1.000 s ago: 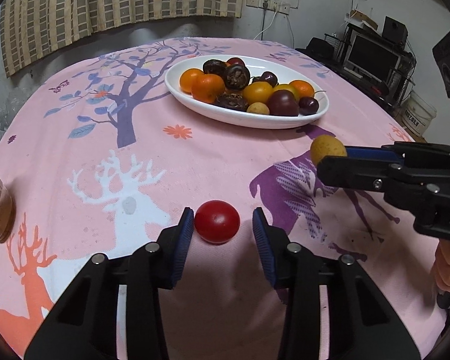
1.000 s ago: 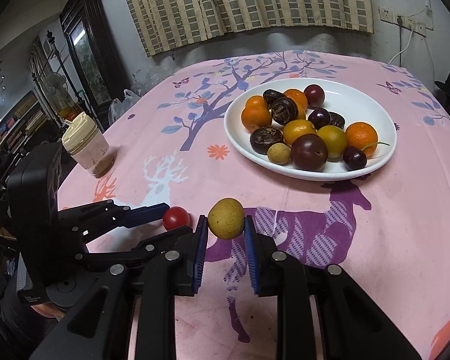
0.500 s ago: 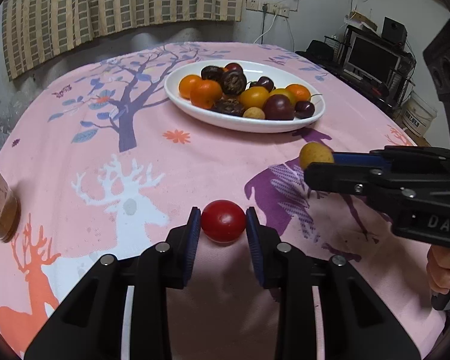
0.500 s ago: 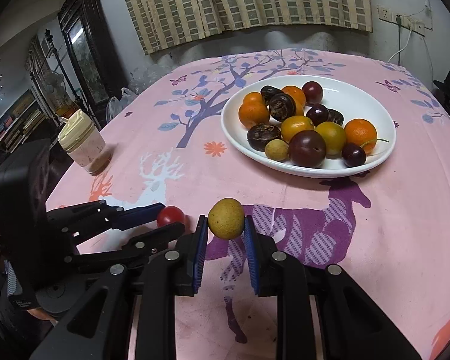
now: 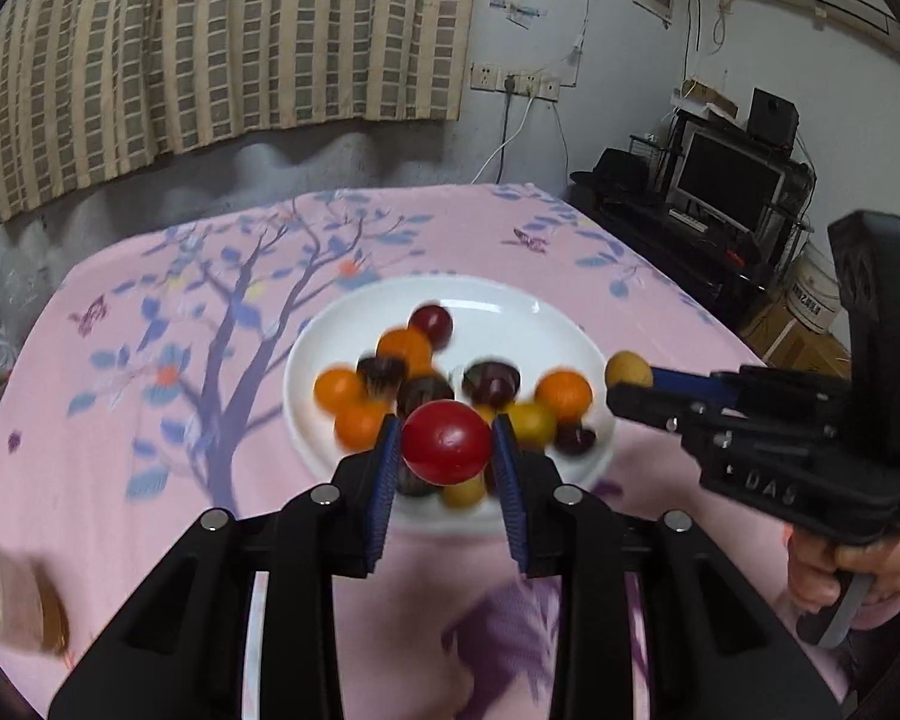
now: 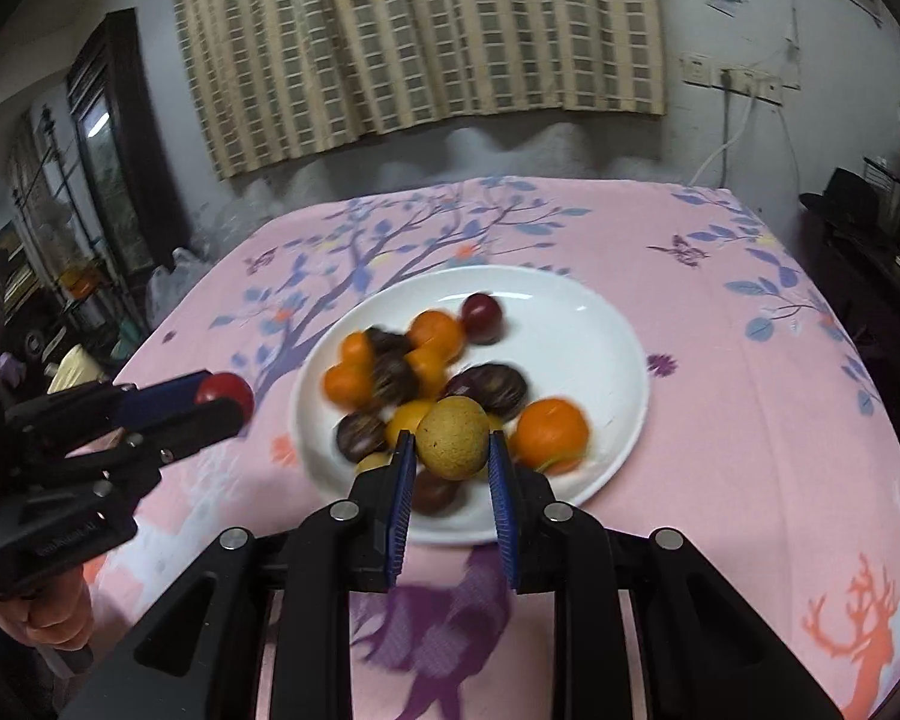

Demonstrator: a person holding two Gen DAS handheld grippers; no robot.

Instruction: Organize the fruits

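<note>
**Both grippers loaded above the plate**

With both grippers raised off the pink tablecloth (image 5: 150, 510), I read the following. My left gripper (image 5: 447, 450) is clamped on the red fruit (image 5: 447, 441); its jaws have just been closing, and both blue pads press the fruit's sides. My right gripper (image 6: 453, 450) is clamped on the tan round fruit (image 6: 453, 435), held at the pad tips. Each held fruit appears in front of the white plate (image 6: 588, 324), which carries blurred orange, yellow and dark fruits.
</note>
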